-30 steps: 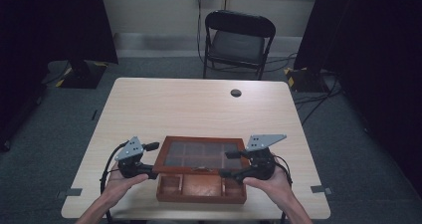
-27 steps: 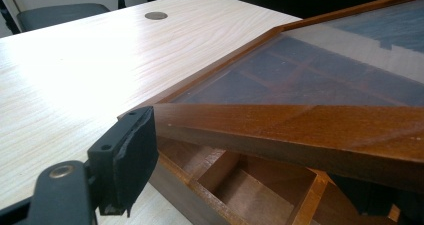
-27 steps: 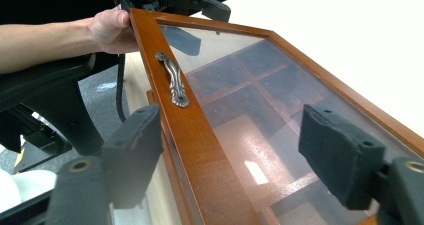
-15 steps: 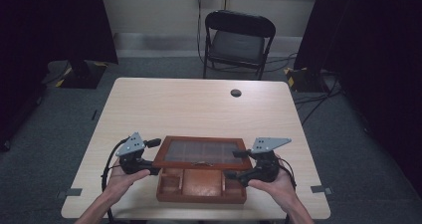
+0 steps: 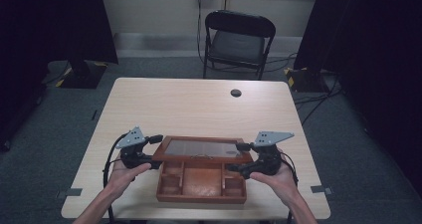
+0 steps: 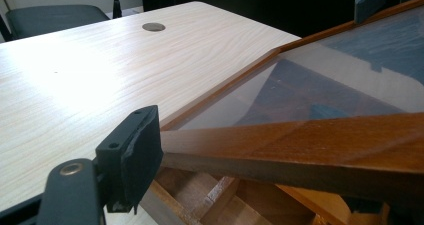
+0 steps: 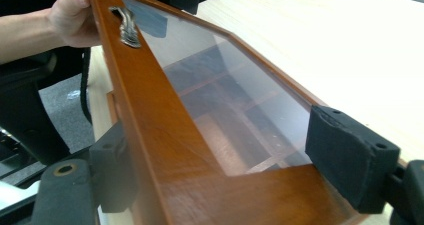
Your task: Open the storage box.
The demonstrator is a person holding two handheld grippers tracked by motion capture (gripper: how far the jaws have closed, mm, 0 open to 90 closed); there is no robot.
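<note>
I am holding the glass lid (image 5: 201, 149) of the wooden box (image 5: 201, 183) by its two short ends, the left gripper (image 5: 144, 152) at the lower left of the high view and the right gripper (image 5: 251, 159) at the lower right, so that the panel is staying level and not twisting on its back edge while it is standing part-way up over the tray. In the left gripper view my jaws are straddling the near frame rail (image 6: 300, 145), one black pad (image 6: 132, 155) lying against its edge; they have just been closing a little with the rail between them. In the right gripper view the jaws are bracketing the wooden frame (image 7: 165, 150), and they have just been opening a little, so I am reading that hold as loose rather than firm, with the far pad (image 7: 350, 155) sitting beside the corner. The box is lying at the bottom centre of the high view, near my edge of the pale table (image 5: 199, 104). The lid is looking reddish brown, with a clear pane showing the dividers below and a small metal handle (image 7: 127, 27) at the upper left of the right gripper view
</note>
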